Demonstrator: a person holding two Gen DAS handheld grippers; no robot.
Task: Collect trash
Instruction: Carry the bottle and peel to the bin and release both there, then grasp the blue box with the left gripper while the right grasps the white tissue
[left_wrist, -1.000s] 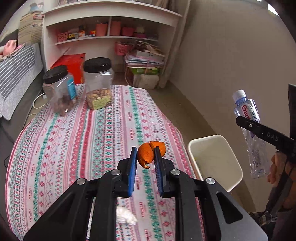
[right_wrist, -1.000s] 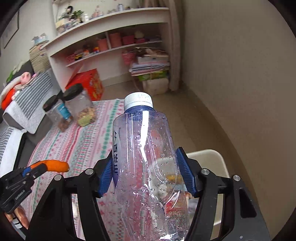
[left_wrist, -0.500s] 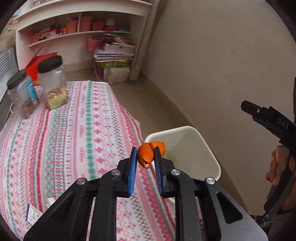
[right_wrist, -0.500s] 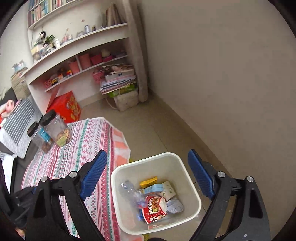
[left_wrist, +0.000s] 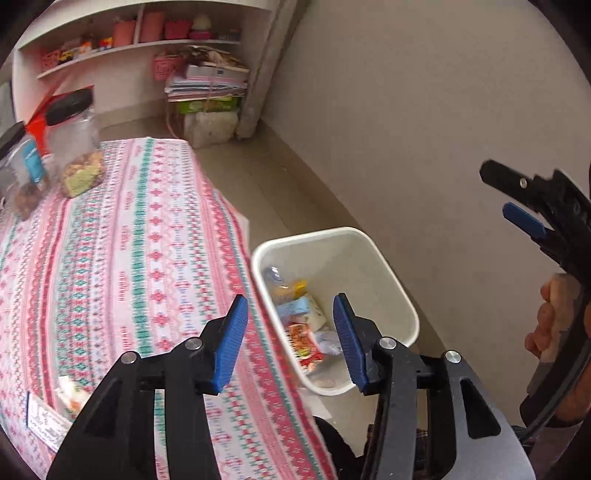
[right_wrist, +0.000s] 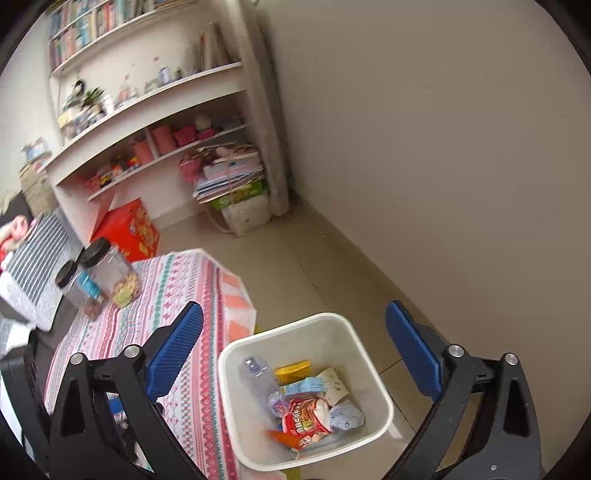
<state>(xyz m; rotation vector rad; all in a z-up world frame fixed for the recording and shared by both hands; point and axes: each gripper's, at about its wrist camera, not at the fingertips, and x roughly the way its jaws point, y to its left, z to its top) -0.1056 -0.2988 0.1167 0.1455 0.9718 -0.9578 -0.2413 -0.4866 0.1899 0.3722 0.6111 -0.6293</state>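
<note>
**White bin holds the trash; both grippers empty above it**

White plastic trash bin (right_wrist: 364, 354) stands on the tiled floor in the lower centre of the right wrist view, just beside the edge of a counter covered in a pink and teal patterned tablecloth (right_wrist: 192, 295). Inside the bin lie a clear plastic bottle (right_wrist: 258, 380), a piece of orange peel (right_wrist: 282, 437) at the bottom edge, a red snack wrapper (right_wrist: 306, 424), a yellow packet (right_wrist: 293, 369), a pale blue carton (right_wrist: 304, 387) and a crumpled tissue (right_wrist: 347, 415).

Framing the bin, the right hand-held gripper (right_wrist: 295, 354) has its blue-padded fingers spread wide apart with nothing between them.

In the left wrist view, the left hand-held gripper (left_wrist: 290, 336) fills the lower centre, its fingers also apart and holding nothing, above the counter edge and the near side of the bin (left_wrist: 384, 266). The right hand-held gripper (left_wrist: 517, 206) shows at the right edge, gripped by a hand (left_wrist: 550, 321).

Two black-lidded clear jars (right_wrist: 110, 273) stand at the counter's far end, centre left. A paper scrap (left_wrist: 40, 421) lies on the tablecloth at lower left.
</note>
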